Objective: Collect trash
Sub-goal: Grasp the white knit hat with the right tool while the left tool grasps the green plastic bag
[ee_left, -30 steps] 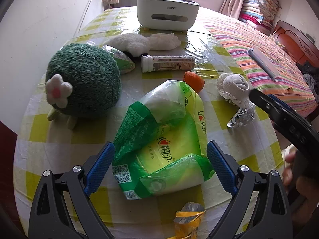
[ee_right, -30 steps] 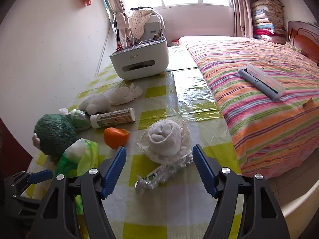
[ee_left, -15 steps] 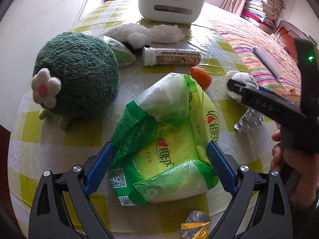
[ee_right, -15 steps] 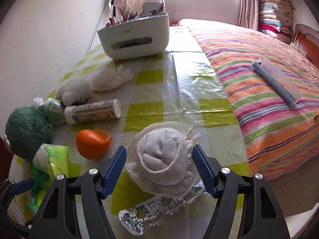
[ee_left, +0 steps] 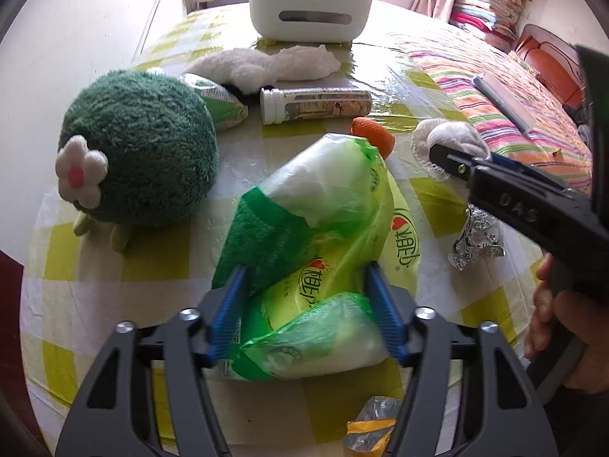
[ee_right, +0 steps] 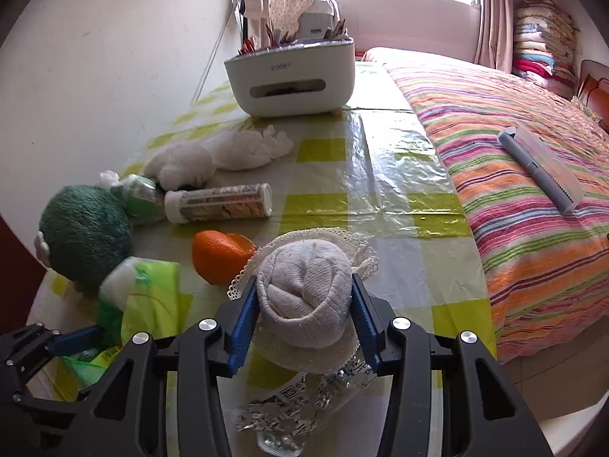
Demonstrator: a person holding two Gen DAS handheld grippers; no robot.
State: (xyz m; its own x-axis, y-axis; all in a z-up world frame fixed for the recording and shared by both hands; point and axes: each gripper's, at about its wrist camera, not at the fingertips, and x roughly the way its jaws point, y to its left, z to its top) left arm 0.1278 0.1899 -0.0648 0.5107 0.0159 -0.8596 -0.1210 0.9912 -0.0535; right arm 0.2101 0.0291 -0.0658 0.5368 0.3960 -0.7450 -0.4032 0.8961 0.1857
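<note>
- Two grippers work at a table [ee_right: 384, 160] with a yellow and white checked cloth.
- The left gripper [ee_left: 310, 306] has its blue jaws squeezed in on a green and yellow plastic bag [ee_left: 323, 236]. The bag sits right between the jaws and fills the gap. One blue pad [ee_left: 228, 304] presses its left side and the other presses its right side.
- The bag lies on the table, just beside a fuzzy green plush toy [ee_left: 139, 152] with a white flower on it.
- The right gripper [ee_right: 302, 314] has its jaws closed in on a rolled white sock [ee_right: 304, 283] with a lace edge. The sock is between the jaws, and both blue pads touch its sides.
- A crumpled silver foil wrapper [ee_right: 300, 407] lies under the sock, near the base of the right gripper.
- An orange [ee_right: 219, 255] sits just left of the sock, touching its lace.
- A white tube bottle [ee_right: 219, 203] lies on its side behind the orange.
- Crumpled white tissue [ee_right: 253, 148] and a white fluffy toy [ee_right: 179, 163] lie farther back.
- A white organizer box [ee_right: 291, 76] stands at the far end of the table.
- A small yellow and silver wrapper [ee_left: 371, 424] lies close to the left gripper, near the table edge.
- A striped bed [ee_right: 506, 152] is beside the table, with a gray lint brush [ee_right: 540, 167] on it.
</note>
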